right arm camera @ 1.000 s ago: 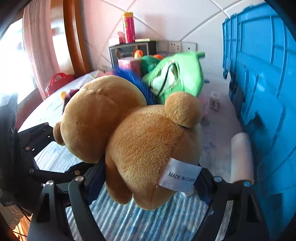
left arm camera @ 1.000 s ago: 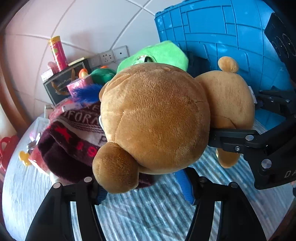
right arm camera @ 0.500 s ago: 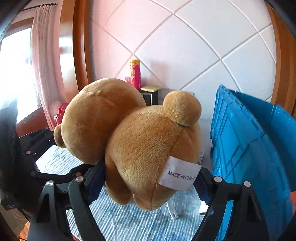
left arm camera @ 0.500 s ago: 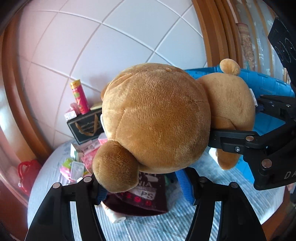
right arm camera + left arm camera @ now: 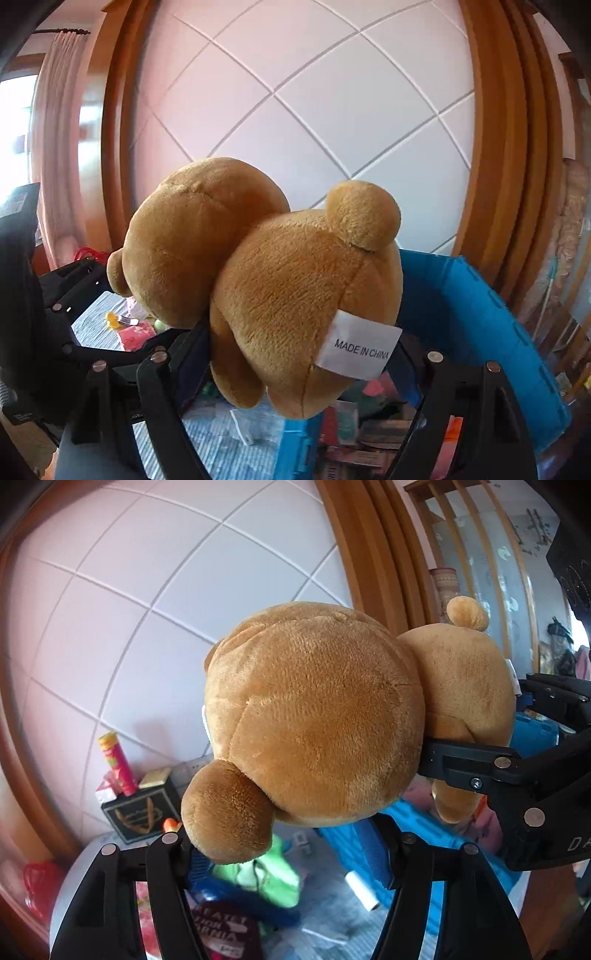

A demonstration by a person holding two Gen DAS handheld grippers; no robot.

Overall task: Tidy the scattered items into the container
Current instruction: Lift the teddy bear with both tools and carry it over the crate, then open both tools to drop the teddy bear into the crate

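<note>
Big white tiled wall across the back, wooden frame on either side. Next down in size: blue container at lower right in the right wrist view, open on top, with a jumble of packets and boxes already inside.

Then the teddy bear, brown and plush, held up in the air with its back to both cameras and carried between the two claws. Body hanging over the container's near edge in the right wrist view, not down inside it.

Left gripper under the round head, one ear right by its left finger, blue pads on either side of the head. Jaws opening at this moment, with the head between them; looks like the pads are on the plush, though hard to be sure. Right gripper clamped on the bear's rump, jaws spread wide around it and the plush bulging between the fingers.

Below all that, striped tablecloth with the leftover clutter: green bag, black box against the wall, pink tube standing on it, white roll lying near the blue plastic. Smallest bit: white tag on the bear's backside, reading MADE IN CHINA.
</note>
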